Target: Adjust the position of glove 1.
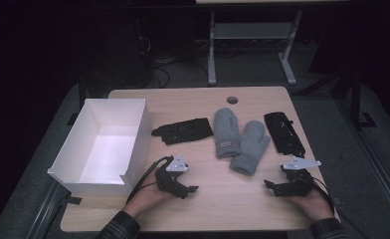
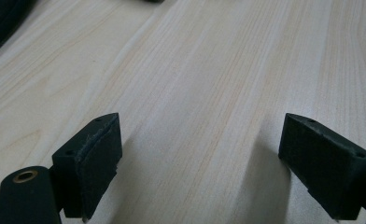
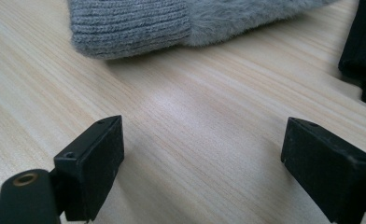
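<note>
Grey fleecy mitten nearest right gripper: soft, light, floppy. We are judging ribbed cuff best hold. Both grippers' fingers are standing spread, pinching nothing; left gripper resting on tabletop.

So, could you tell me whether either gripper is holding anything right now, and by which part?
Nothing is held. The left gripper and the right gripper both rest on the table with jaws open and only bare wood between them; the grey mittens lie untouched.
</note>
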Available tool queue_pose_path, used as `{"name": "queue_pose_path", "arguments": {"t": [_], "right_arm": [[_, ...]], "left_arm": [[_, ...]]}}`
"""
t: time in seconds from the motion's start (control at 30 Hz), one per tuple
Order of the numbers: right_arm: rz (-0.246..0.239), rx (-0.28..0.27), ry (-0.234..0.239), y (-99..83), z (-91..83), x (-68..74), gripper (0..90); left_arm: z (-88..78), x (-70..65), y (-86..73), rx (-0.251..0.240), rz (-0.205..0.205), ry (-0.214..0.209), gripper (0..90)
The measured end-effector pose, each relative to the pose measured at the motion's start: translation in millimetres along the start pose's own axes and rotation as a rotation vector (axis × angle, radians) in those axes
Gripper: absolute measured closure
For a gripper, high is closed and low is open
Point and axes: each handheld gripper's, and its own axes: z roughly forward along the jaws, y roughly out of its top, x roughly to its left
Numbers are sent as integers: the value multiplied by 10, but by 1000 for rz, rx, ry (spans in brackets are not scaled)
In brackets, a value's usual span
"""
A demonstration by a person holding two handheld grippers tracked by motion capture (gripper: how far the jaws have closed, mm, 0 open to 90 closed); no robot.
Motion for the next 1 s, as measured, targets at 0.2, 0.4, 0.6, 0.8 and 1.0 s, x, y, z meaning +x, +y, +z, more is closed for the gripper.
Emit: {"name": "queue_pose_path", "arguments": {"t": [0.2, 0.4, 0.6, 0.8, 1.0], "right_arm": [[-6, 13, 5, 12, -11, -2, 155], [-11, 17, 18, 110, -83, 22, 391], [-38, -42, 38, 320, -128, 70, 796], [-58, -42, 75, 518, 15, 25, 900], [-82, -59, 70, 711, 203, -14, 900]], "left_arm": [[7, -2, 7, -2, -1, 4, 126], [8, -8, 5, -3, -7, 4, 127], [11, -11, 5, -6, -12, 4, 127], [16, -13, 6, -16, -14, 5, 127], [15, -17, 7, -15, -17, 8, 127]]}}
